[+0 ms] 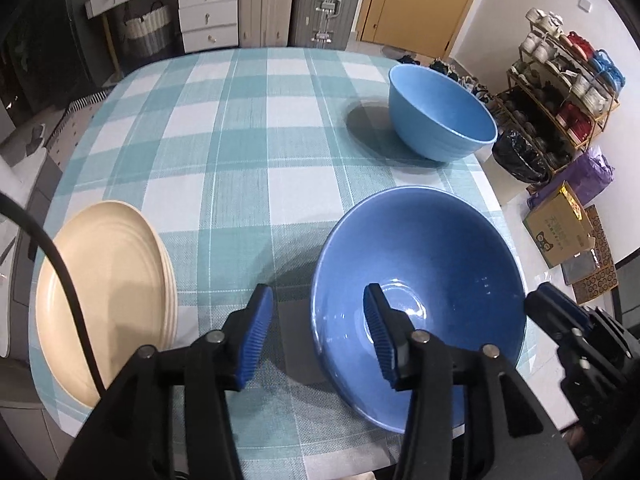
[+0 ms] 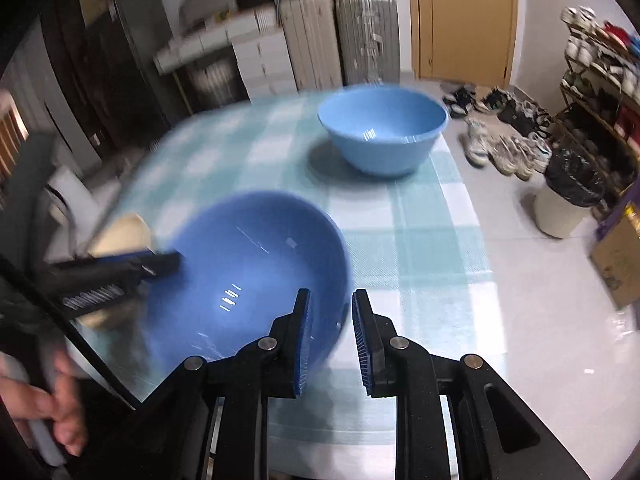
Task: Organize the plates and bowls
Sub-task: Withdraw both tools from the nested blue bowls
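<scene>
A wide dark-blue bowl (image 1: 432, 264) stands on the checked tablecloth near the table's front right corner. My left gripper (image 1: 318, 320) is open; its right finger reaches over the bowl's near rim into the bowl and its left finger is outside. My right gripper (image 2: 330, 332) is open with a narrow gap, its fingers either side of the same bowl's (image 2: 248, 264) right rim. A light-blue deep bowl (image 1: 440, 116) stands at the far right, and shows in the right wrist view (image 2: 384, 128). A stack of cream plates (image 1: 104, 292) lies at the front left.
The tablecloth (image 1: 248, 128) spans the table. The table's right edge (image 2: 476, 248) drops to the floor, where a bin, shoes, a shoe rack and boxes stand. Drawers and suitcases stand behind the table. A hand (image 2: 60, 408) shows at the lower left.
</scene>
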A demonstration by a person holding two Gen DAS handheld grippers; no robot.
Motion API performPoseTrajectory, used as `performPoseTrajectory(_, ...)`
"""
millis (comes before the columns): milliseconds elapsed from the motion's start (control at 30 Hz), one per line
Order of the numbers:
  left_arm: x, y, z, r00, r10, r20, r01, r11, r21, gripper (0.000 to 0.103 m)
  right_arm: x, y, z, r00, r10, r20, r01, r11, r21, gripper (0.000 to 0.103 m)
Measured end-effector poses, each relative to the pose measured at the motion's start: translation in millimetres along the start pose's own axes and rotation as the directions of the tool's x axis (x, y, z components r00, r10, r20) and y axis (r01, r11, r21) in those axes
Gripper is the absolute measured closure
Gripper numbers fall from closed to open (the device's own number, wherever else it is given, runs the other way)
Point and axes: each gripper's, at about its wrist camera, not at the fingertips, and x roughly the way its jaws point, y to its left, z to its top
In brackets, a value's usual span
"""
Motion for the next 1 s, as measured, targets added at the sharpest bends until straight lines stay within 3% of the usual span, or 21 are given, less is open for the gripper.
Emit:
performPoseTrajectory(67,-3.4,-0.8,-1.5,1.0,0.003,0.015,-0.003,1.0,0.003,0.055,-10.4,1.2,-4.0,0.998,0.022,0.064,-0.024,0.999,0.04,0.079)
performPoseTrajectory(133,-6.6,-1.6,-4.0,1.0,0.007,0.026,-0.007,1.0,0.012,0.055,-19.3,3.7,-11.7,0.99,0.043,0.136,-0.053,0.996,0.07,0.062)
performPoseTrajectory(200,-10.1,0.6,-7.1,0.999,0.017,0.033,-0.018,1.0,0.012,0.055,-23.8,4.5,-20.8,0.98,0.059,0.192,-0.078,0.993,0.091,0.05)
performPoseTrajectory(367,-29.8,11.9,-16.9,0.994,-0.01,0.109,0.012,1.0,-0.018,0.052,-29.8,1.8,-41.9,0.958,0.081,0.277,-0.124,0.982,0.141,0.05)
performPoseTrajectory(500,-44.3,10.8,-25.9,0.979,0.011,0.203,-0.013,1.0,0.009,0.039,-32.4,-2.9,-46.8,0.951,0.073,0.3,-0.126,0.979,0.161,0.047)
performPoseTrajectory(533,-46.9,10.0,-27.4,0.975,0.011,0.222,-0.014,1.0,0.013,0.029,-34.2,-3.8,-47.9,0.948,0.061,0.311,-0.119,0.978,0.17,0.041)
performPoseTrajectory(600,-52.5,9.3,-31.2,0.962,0.01,0.273,-0.015,1.0,0.016,0.02,-37.3,-4.2,-49.1,0.942,0.06,0.33,-0.122,0.978,0.172,0.034)
performPoseTrajectory(733,-57.2,5.2,-36.6,0.939,-0.015,0.344,0.004,1.0,0.031,0.016,-45.2,1.1,-51.9,0.928,0.055,0.368,-0.121,0.98,0.157,0.019)
performPoseTrajectory(800,-55.3,2.2,-39.8,0.928,-0.023,0.372,0.005,0.999,0.049,0.012,-46.3,5.3,-52.1,0.922,0.08,0.379,-0.139,0.981,0.131,0.018)
performPoseTrajectory(933,-49.2,-0.6,-42.6,0.927,-0.032,0.374,0.003,0.997,0.077,0.012,-50.7,18.7,-53.2,0.913,0.104,0.394,-0.142,0.988,0.068,0.013)
performPoseTrajectory(1000,-53.7,2.7,-46.6,0.92,-0.036,0.391,0.02,0.999,0.044,0.012,-53.6,23.6,-54.3,0.908,0.102,0.407,-0.133,0.99,0.048,0.009)
